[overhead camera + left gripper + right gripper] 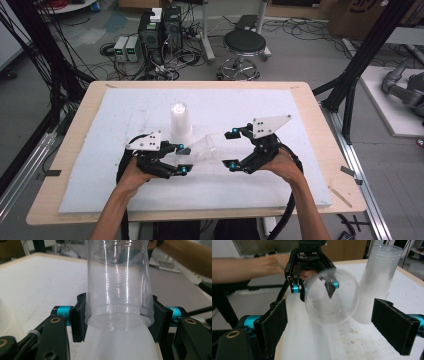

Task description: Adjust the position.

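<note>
Item: clear plastic cup (204, 148), single, lying on its side in the air between two hand-held grippers, mouth turned toward the person's right. In the left gripper view the cup (118, 287) is seen from its base end, the base wedged between the two black pads (78, 322), both touching its wall. In the right gripper view its open mouth (331, 296) faces the camera.

Item: left gripper (183, 159), jaws clamped on the base of the cup. Held in the person's left hand (131, 172), grey three-cornered plate on top. The right gripper view shows it (315, 286) beyond the cup, blue fittings at the fingertips.

Item: right gripper (232, 148), jaws spread wide, grasping nothing (the cup's mouth lies just beside them, not touching). Held in the person's right hand (282, 165). In its own view the two pads (395, 325) stand well apart on either side of the cup's rim.

Item: stack of clear cups (180, 123), upright on the white mat (125, 115), just behind the held cup. In the right gripper view the stack (378, 282) stands to the right of the held cup.

Item: table (70, 150), light wood edge, covered over most of its top by the white mat, which bears some faint specks of dirt.

Surroundings: round black stool (244, 42) and computer cases (161, 30) on the floor beyond the table, cables around them.
</note>
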The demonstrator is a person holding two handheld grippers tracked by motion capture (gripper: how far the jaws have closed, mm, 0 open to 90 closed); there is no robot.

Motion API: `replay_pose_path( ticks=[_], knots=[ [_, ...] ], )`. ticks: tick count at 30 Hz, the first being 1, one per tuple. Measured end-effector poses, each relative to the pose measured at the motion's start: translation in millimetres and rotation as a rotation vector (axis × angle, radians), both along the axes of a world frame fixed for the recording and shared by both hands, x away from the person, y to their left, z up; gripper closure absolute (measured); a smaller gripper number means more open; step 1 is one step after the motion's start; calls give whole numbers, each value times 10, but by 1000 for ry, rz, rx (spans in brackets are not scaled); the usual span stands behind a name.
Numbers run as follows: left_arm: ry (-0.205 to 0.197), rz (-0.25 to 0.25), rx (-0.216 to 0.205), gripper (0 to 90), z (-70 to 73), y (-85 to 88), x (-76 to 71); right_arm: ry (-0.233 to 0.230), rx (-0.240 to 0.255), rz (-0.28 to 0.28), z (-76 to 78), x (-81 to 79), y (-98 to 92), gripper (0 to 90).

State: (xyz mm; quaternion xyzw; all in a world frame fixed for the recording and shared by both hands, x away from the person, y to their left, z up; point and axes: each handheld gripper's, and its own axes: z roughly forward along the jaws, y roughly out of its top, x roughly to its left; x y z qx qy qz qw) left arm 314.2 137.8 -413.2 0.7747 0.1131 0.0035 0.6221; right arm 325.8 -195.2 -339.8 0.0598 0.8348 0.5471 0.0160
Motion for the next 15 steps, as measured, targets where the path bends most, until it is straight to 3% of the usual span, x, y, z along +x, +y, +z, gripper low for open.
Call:
replay_pose_path(
  ticks=[1, 5, 15],
  knots=[
    [-13, -2, -42, 418, 2, 14, 1, 5, 20, -1, -22, -2, -4, 137],
    [-24, -5, -92, 417, 25, 14, -3, 26, 64, -8, -124, -7, -11, 138],
    [-33, -7, -109, 417, 34, 9, -10, 61, 99, -27, -245, 6, -45, 138]
  ],
)
